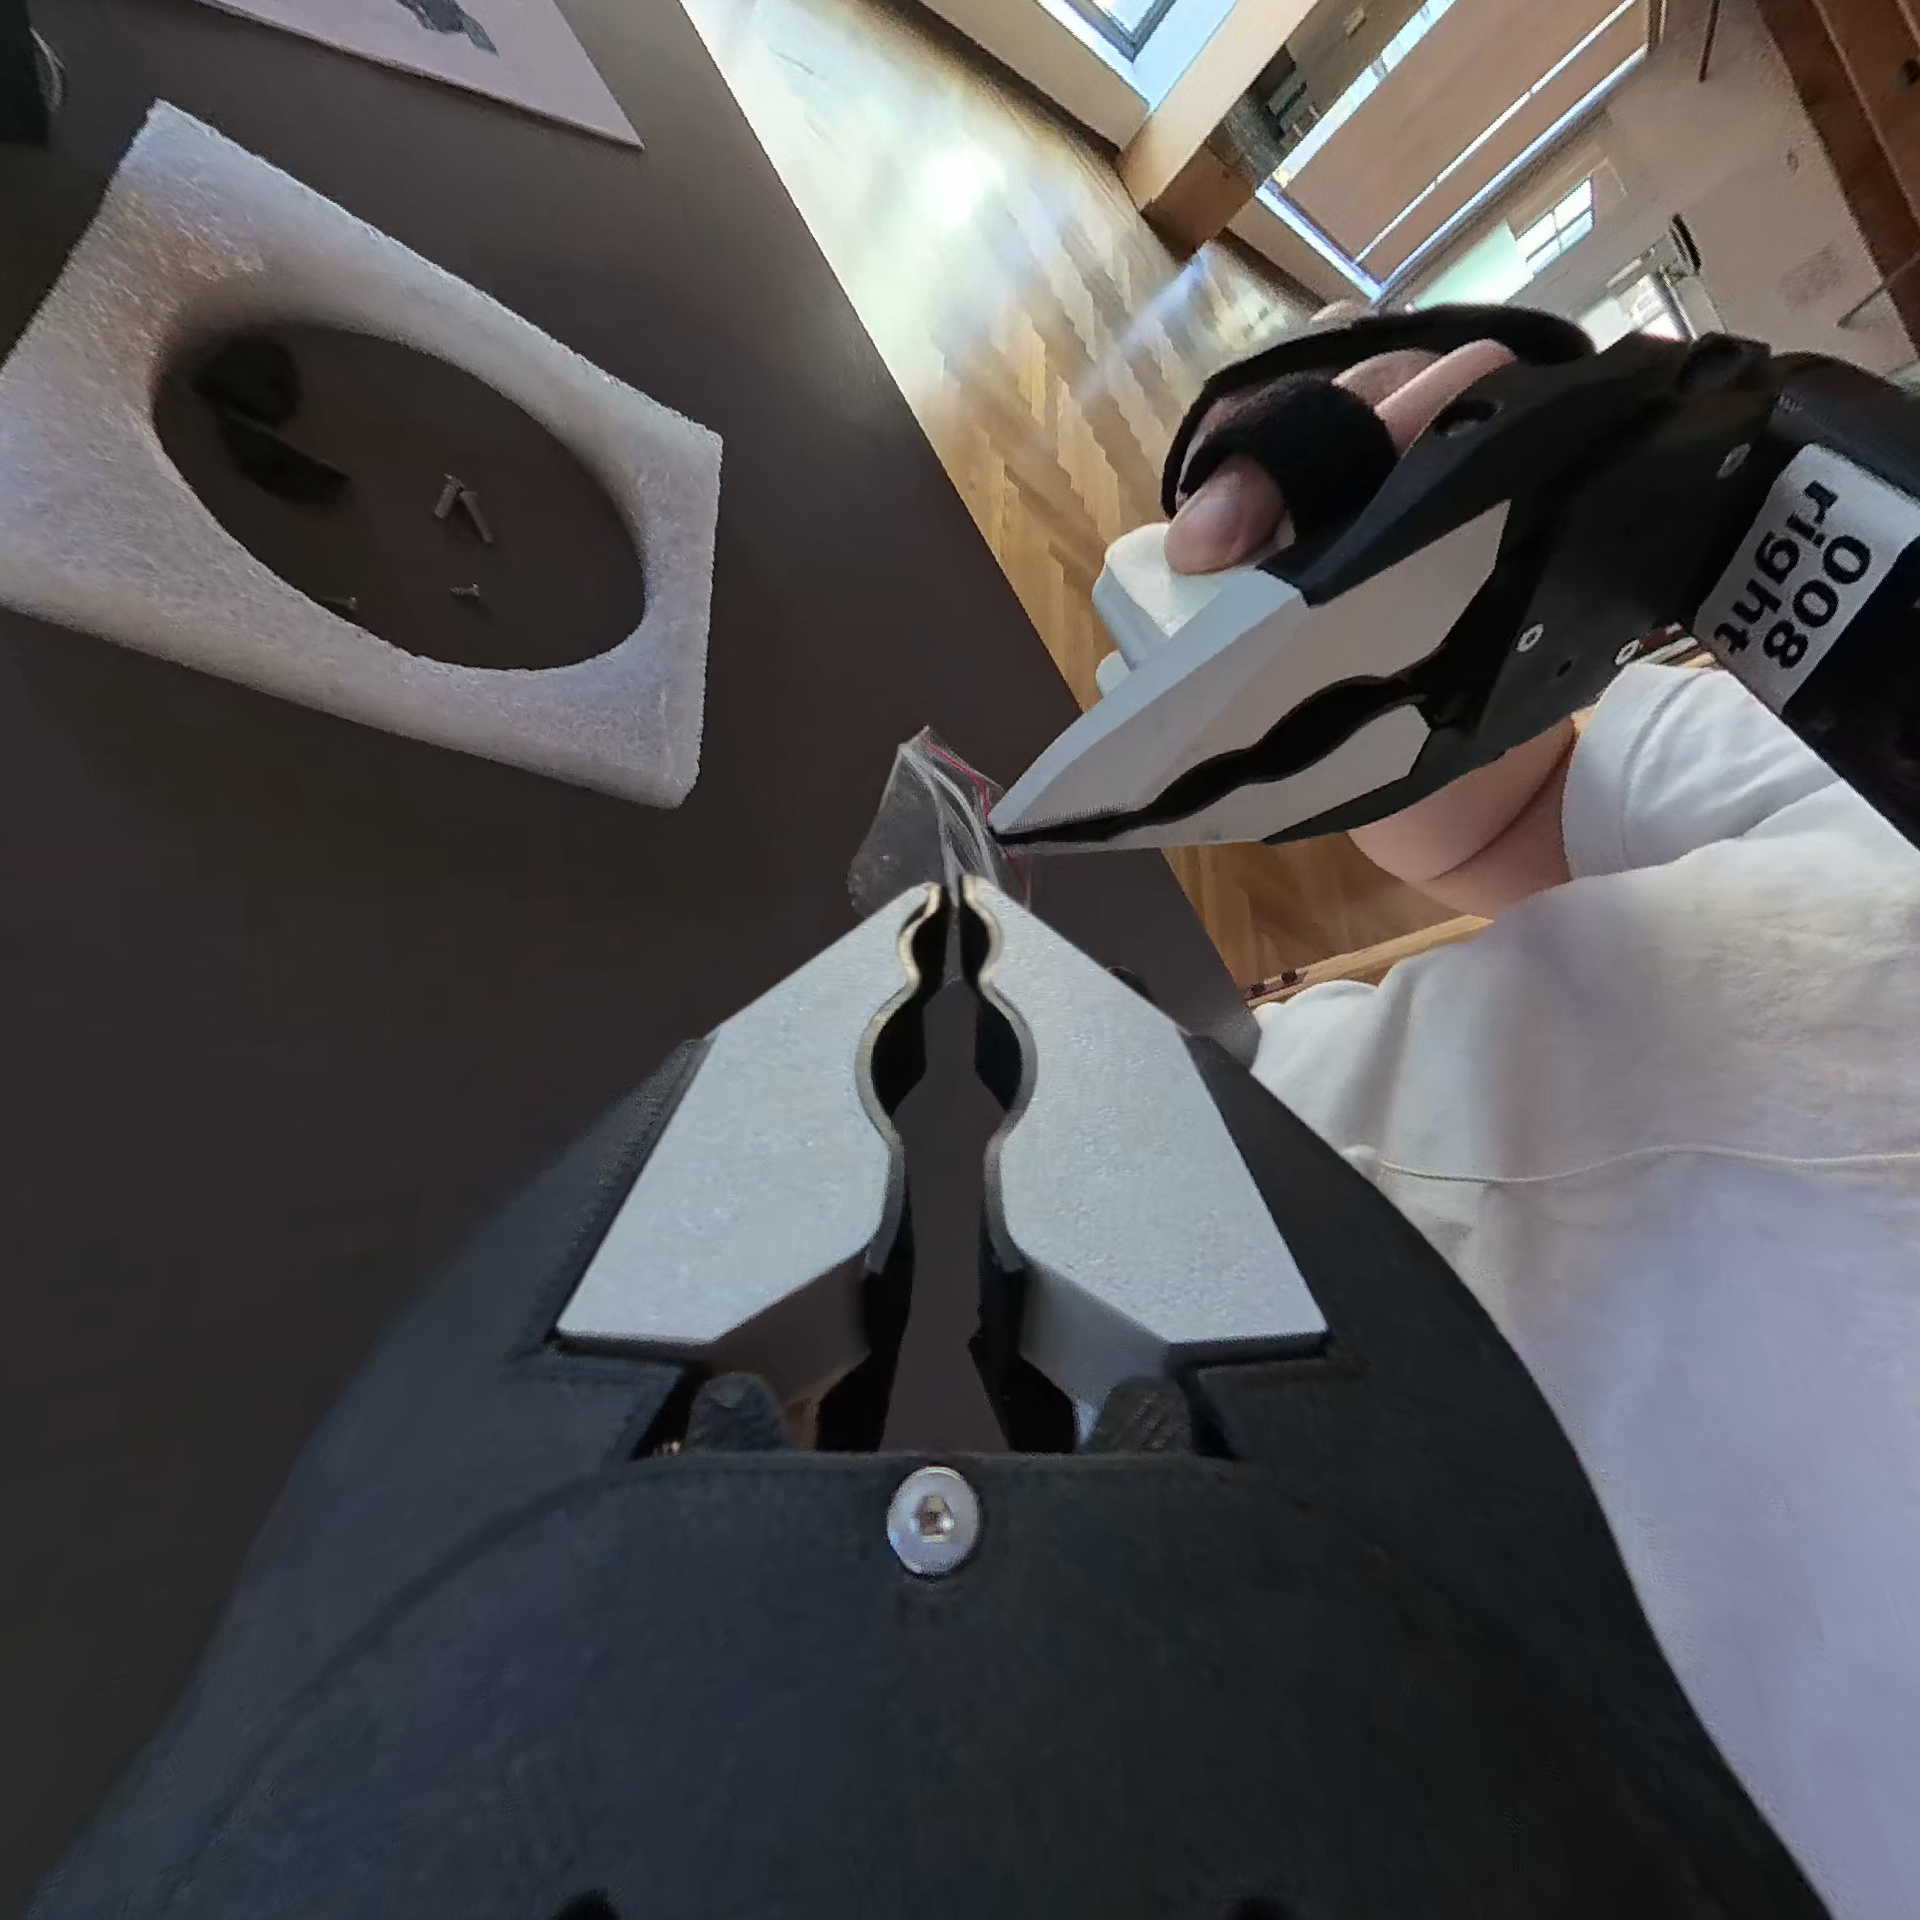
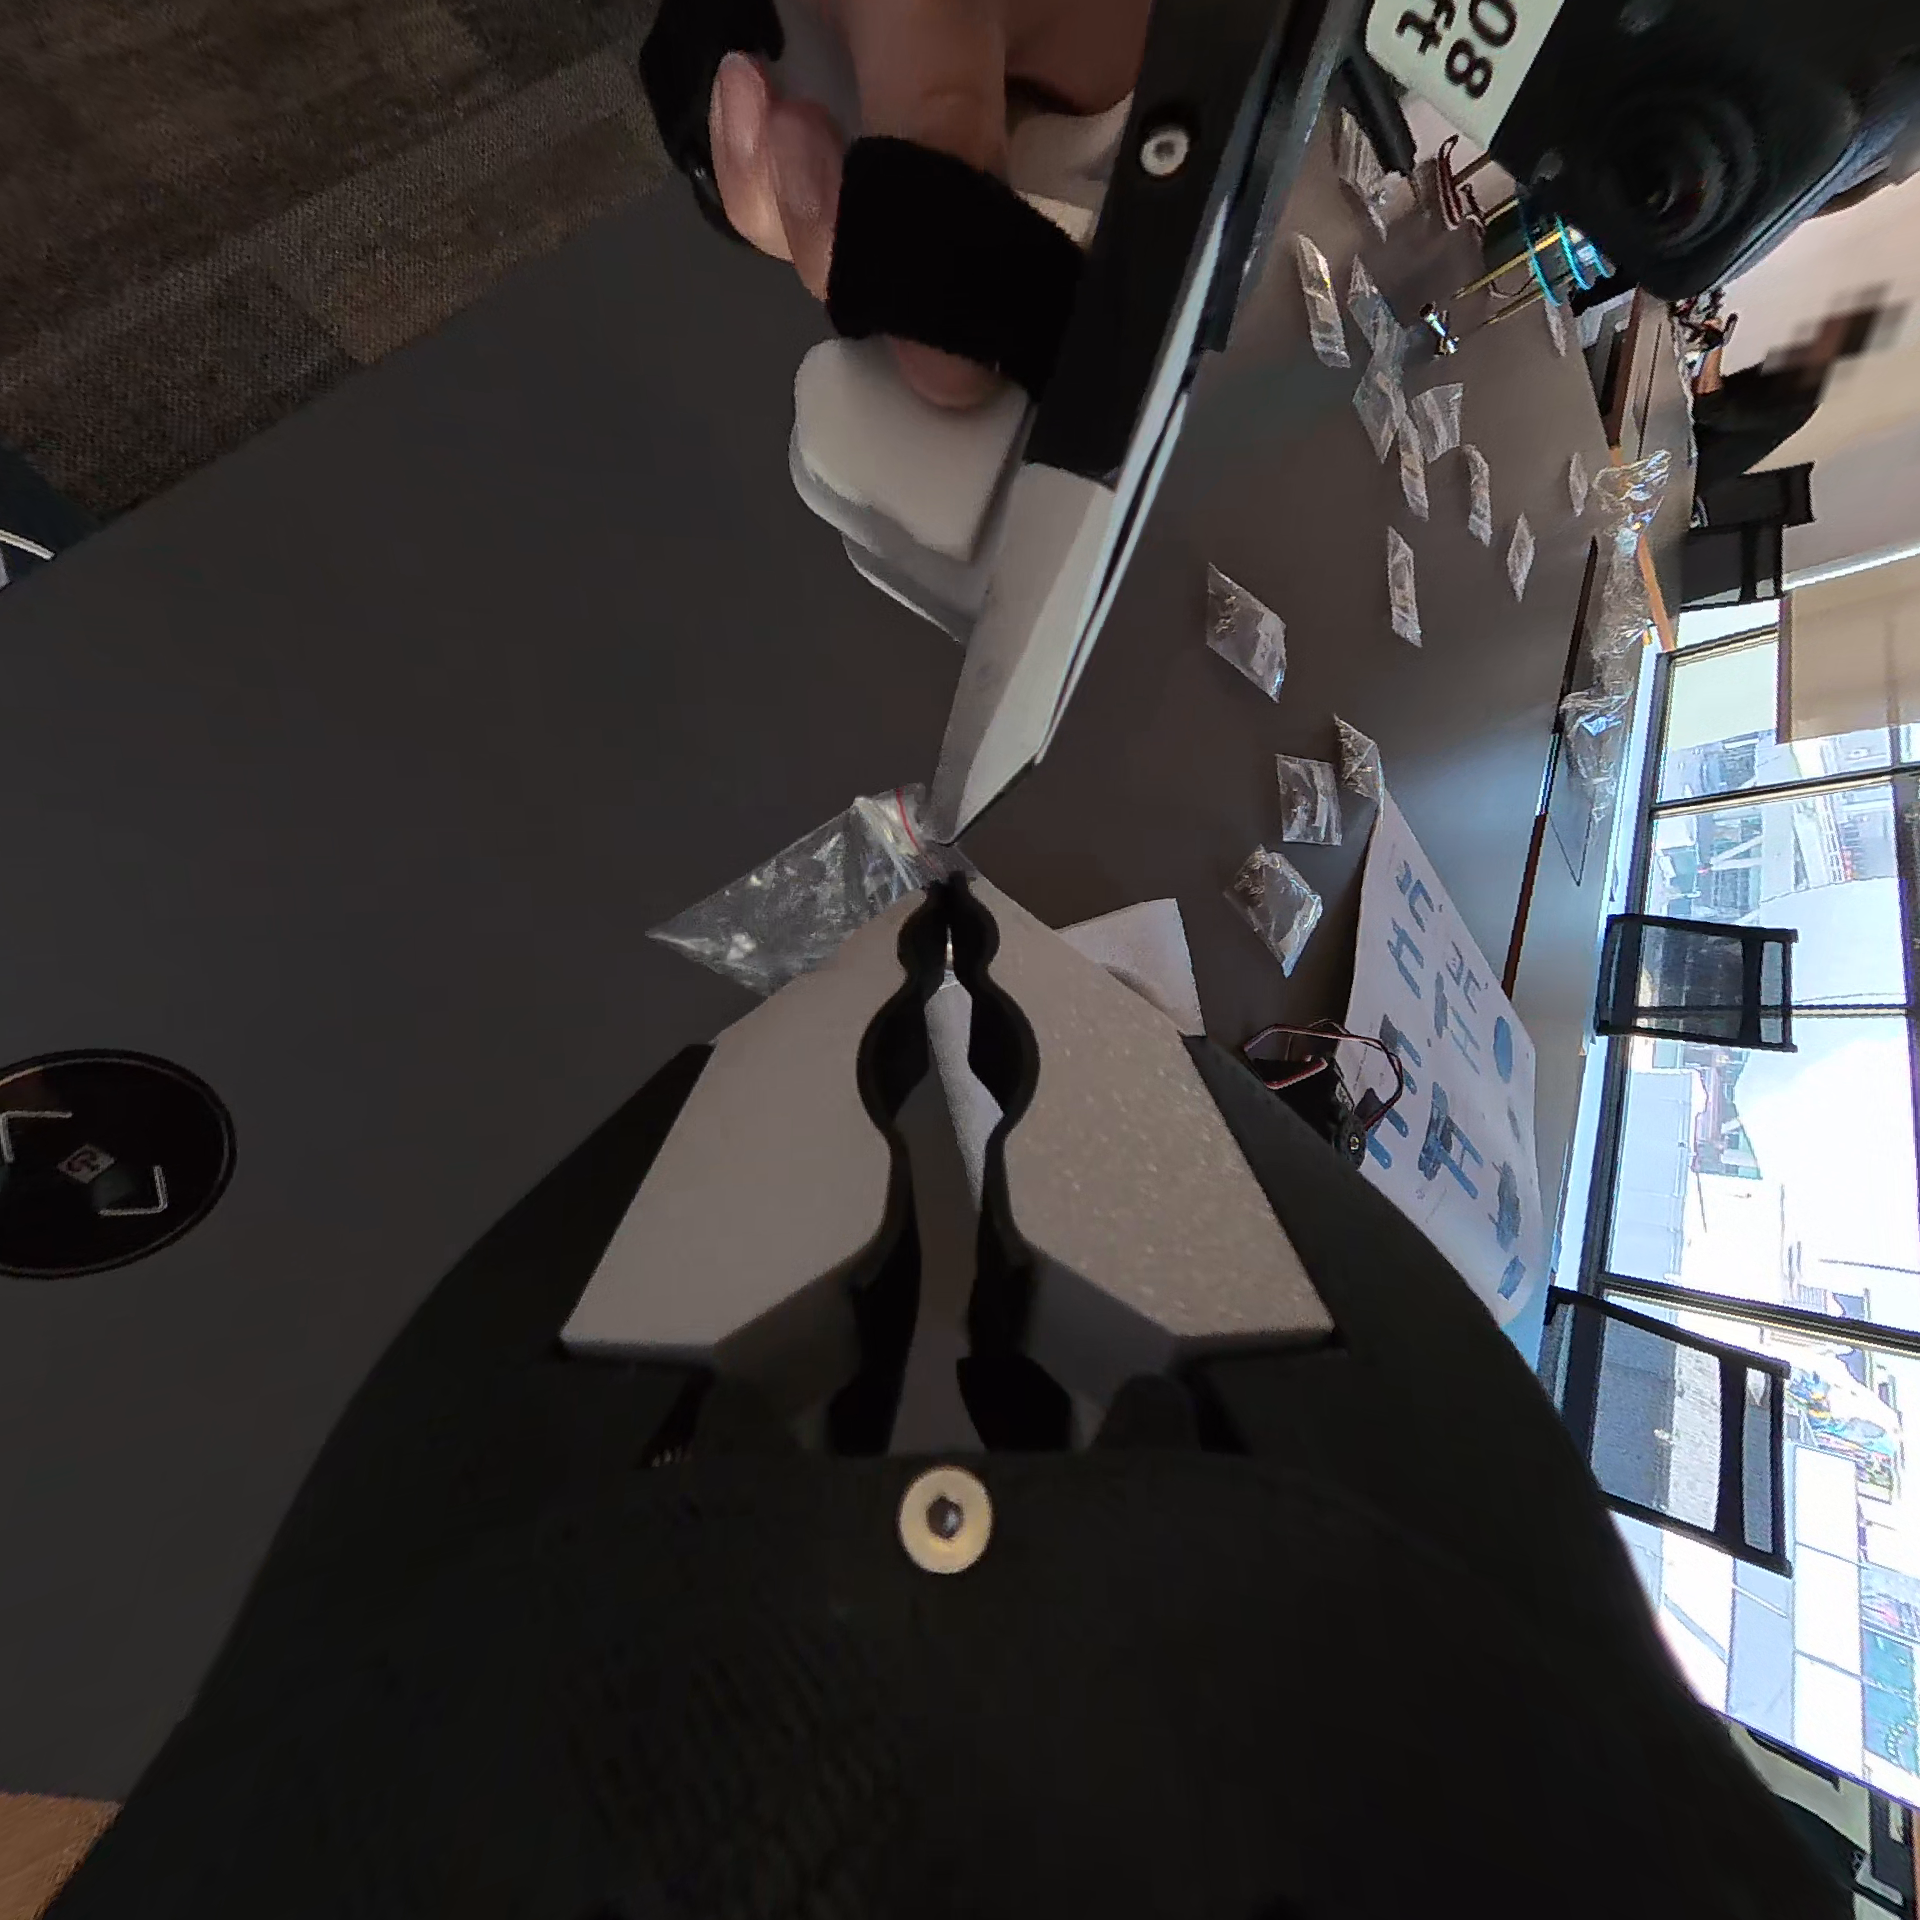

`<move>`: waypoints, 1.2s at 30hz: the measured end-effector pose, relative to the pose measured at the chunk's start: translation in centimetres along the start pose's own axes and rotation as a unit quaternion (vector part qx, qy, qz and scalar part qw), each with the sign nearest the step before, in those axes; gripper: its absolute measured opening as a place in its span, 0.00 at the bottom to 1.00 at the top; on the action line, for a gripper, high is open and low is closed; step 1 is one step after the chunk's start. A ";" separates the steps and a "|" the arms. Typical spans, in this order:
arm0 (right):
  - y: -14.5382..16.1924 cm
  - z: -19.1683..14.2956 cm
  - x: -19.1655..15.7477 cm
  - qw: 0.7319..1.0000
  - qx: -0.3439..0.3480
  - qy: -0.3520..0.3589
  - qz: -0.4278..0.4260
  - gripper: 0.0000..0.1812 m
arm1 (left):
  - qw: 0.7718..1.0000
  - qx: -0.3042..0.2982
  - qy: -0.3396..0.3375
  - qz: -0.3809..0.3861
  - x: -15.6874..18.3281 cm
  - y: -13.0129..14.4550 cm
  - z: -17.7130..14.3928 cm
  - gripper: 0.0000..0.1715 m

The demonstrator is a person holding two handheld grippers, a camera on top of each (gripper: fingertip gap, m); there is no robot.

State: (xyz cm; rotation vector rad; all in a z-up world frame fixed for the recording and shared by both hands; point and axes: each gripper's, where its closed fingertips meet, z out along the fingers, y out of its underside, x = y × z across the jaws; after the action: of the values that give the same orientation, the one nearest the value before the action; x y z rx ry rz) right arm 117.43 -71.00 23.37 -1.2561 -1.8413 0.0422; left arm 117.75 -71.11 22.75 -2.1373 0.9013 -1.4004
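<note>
Both grippers pinch the same small clear plastic zip bag [image 1: 920,821] with a red line along its top, held in the air above the dark table [image 1: 312,935]. My left gripper [image 1: 951,896] is shut on the bag's top edge. My right gripper [image 1: 1003,826] comes in from the right and is shut on the same edge, its tips almost touching the left ones. In the right wrist view my right gripper [image 2: 951,883] grips the bag [image 2: 800,904], which hangs to the left with small metal parts inside, and the left gripper [image 2: 951,821] comes down from above.
A white foam tray [image 1: 582,675] with an oval cut-out holding small screws and dark parts lies on the table at left. Several small clear bags [image 2: 1309,800] and a printed sheet [image 2: 1444,1049] lie on the table at right. A black round pad [image 2: 104,1164] sits at left. Only a small space, under 4 cm, lies between the two pairs of fingers.
</note>
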 end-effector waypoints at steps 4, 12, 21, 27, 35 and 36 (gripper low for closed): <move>0.0 0.0 0.0 1.000 0.006 -0.002 -0.002 0.00 | 1.000 0.002 0.024 -0.006 0.4 0.1 0.1 0.00; 0.2 0.0 -0.3 1.000 0.005 0.002 -0.019 0.00 | 0.999 -0.020 0.044 -0.025 0.4 0.5 1.0 0.00; 0.8 0.3 -1.2 1.000 0.000 -0.016 -0.009 0.00 | 0.997 -0.049 -0.063 0.015 -1.4 0.5 0.5 0.00; 0.2 1.0 -1.4 0.999 0.003 -0.035 0.007 0.00 | 0.981 -0.071 -0.160 0.088 -2.0 0.0 -0.2 0.00; -0.5 0.2 0.9 0.991 0.086 -0.039 0.094 0.06 | 0.970 -0.087 -0.196 0.111 -2.3 0.1 -1.2 0.00; 0.2 -0.2 1.8 0.986 0.102 -0.046 0.125 0.06 | 0.970 -0.085 -0.198 0.112 -2.2 0.0 -1.4 0.00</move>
State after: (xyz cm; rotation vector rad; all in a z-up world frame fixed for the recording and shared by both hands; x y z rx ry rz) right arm 117.52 -69.63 24.60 -1.3493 -1.6960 0.4226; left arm 115.81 -69.55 21.90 -2.2420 1.0866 -0.7723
